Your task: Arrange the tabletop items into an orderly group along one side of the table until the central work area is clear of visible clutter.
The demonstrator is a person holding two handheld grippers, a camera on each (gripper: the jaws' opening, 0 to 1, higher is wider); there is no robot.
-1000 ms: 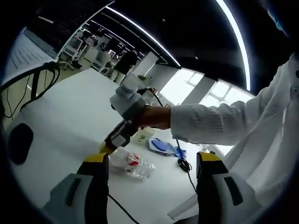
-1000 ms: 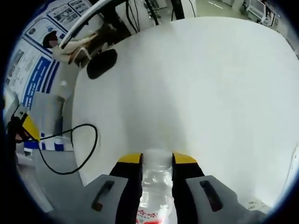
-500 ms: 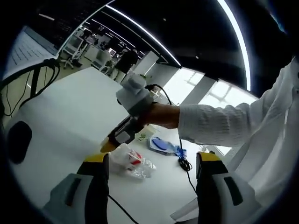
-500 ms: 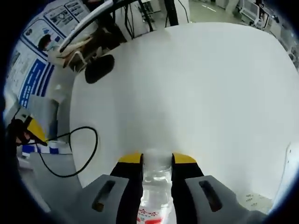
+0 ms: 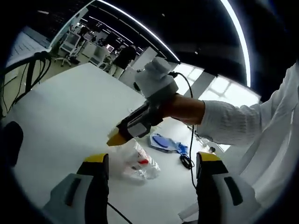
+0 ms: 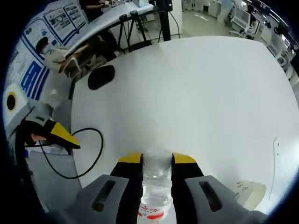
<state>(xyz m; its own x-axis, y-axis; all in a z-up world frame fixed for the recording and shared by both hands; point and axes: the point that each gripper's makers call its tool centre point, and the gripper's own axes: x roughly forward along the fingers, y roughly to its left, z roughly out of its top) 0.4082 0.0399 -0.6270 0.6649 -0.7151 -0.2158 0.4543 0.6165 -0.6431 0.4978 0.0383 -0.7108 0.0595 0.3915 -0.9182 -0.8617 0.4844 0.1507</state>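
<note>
A clear plastic bottle (image 6: 156,189) with a red label sits between my right gripper's (image 6: 156,159) yellow-tipped jaws, which are shut on it near its neck. In the left gripper view the same bottle (image 5: 138,163) hangs tilted from the right gripper (image 5: 122,135), which a hand in a white sleeve holds over the white table (image 5: 65,107). Whether the bottle's lower end touches the table I cannot tell. My left gripper (image 5: 152,159) stands open just short of the bottle, with nothing between its jaws. It also appears off the table's left edge as the left gripper (image 6: 52,133).
A blue flat item (image 5: 162,142) and a coiled black cable (image 5: 186,161) lie beyond the bottle. A black oval object (image 6: 101,76) rests near the table's far-left edge. A printed paper packet (image 6: 249,191) lies at lower right. A black cable loop (image 6: 91,156) hangs off the near edge.
The right gripper has risen and swung up with the bottle in it, tipping the bottle more upright. The left gripper's jaws have stayed open.
</note>
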